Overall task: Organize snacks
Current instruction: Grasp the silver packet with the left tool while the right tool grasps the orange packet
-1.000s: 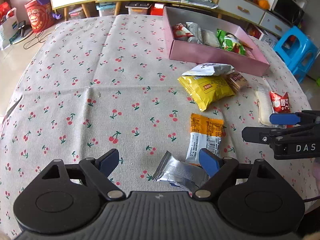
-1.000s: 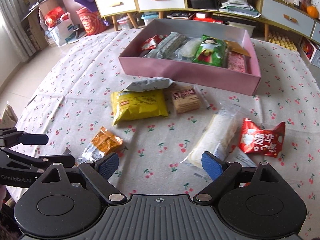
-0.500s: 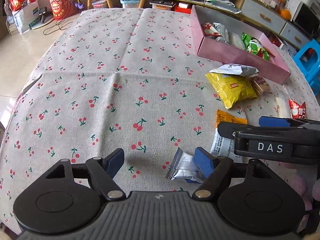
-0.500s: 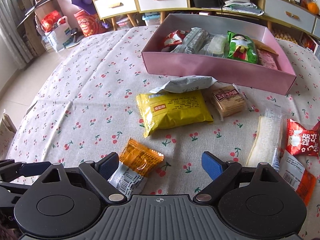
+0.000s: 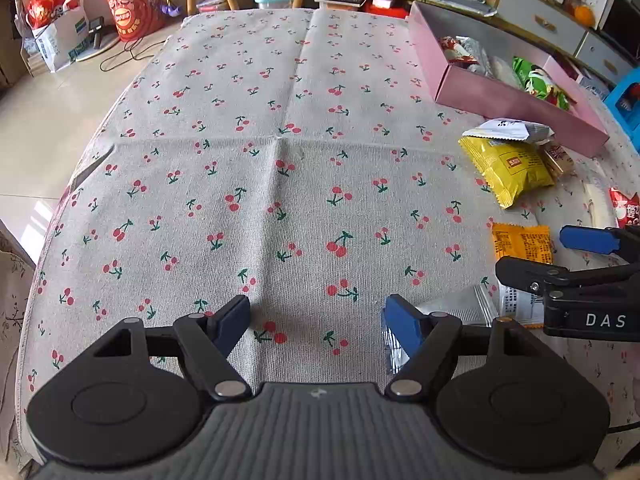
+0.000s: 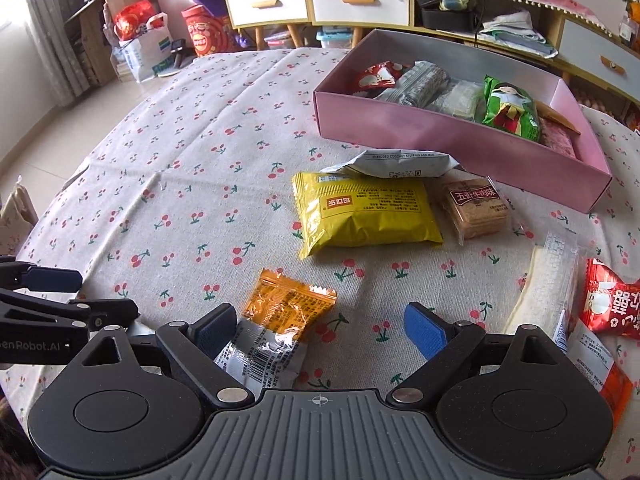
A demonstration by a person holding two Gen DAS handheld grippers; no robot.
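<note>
Orange packet (image 6: 280, 320) lies between the spread right gripper (image 6: 320, 326) — left gripper (image 5: 316, 322) narrowing on bare cloth.

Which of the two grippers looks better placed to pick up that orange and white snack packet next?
The right gripper, probably. Its jaws are open with the orange and white packet already between them, close to one pad. The left gripper frames only bare tablecloth, with a silver packet outside its right pad.

A cherry-print tablecloth (image 5: 280, 160), drawer cabinets (image 6: 320, 0) and a blue stool (image 5: 626, 96).
</note>
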